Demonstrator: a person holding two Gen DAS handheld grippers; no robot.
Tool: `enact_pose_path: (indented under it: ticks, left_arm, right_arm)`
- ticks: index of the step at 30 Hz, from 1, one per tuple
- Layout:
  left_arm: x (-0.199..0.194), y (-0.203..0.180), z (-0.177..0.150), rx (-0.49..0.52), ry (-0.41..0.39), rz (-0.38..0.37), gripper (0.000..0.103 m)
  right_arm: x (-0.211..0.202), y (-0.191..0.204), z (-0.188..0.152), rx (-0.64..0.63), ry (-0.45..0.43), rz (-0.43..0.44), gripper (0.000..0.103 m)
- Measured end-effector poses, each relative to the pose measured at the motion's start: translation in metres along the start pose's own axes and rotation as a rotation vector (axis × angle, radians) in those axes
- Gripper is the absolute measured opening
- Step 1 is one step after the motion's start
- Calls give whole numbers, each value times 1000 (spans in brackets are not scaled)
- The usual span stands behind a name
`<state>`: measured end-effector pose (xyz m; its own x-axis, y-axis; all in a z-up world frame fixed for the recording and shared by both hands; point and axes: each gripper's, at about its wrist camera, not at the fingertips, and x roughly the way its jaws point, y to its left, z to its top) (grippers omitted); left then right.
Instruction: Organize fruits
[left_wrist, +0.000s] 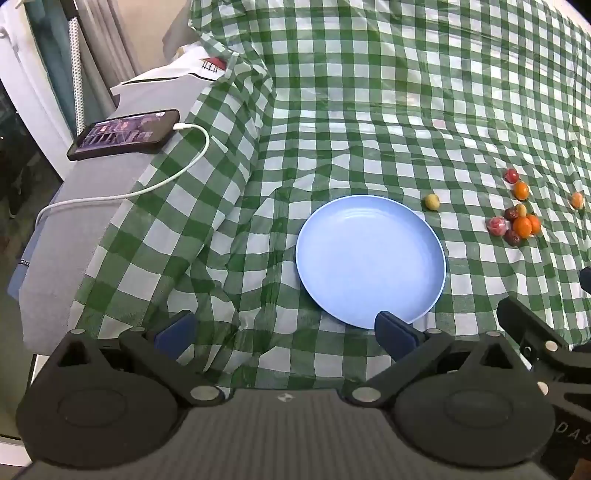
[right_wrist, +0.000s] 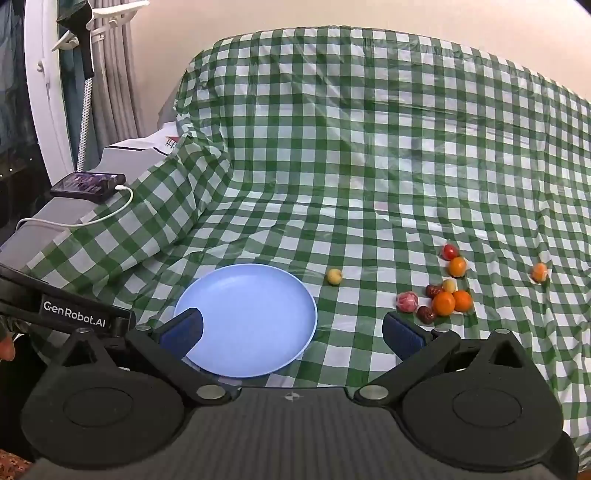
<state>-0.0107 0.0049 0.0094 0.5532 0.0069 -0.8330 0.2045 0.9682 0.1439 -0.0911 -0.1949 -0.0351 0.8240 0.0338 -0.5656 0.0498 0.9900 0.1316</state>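
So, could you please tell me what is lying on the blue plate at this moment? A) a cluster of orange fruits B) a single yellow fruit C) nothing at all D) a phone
C: the blue plate shows only bare surface, while the yellow fruit lies on the checked cloth beside it and the cluster of fruits sits farther to the right.

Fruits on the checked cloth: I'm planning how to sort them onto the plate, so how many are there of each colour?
Orange fruits: 4
Yellow fruits: 2
Red or pink fruits: 2
Dark brown-red fruits: 2
Total: 10
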Motion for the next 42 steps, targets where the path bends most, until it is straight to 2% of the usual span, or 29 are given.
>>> enact_pose_path:
  ticks: [42]
  left_arm:
    - [8,0,-3,30,15,1,103]
  right_arm:
    - [5,8,-7,10,28,-4,103]
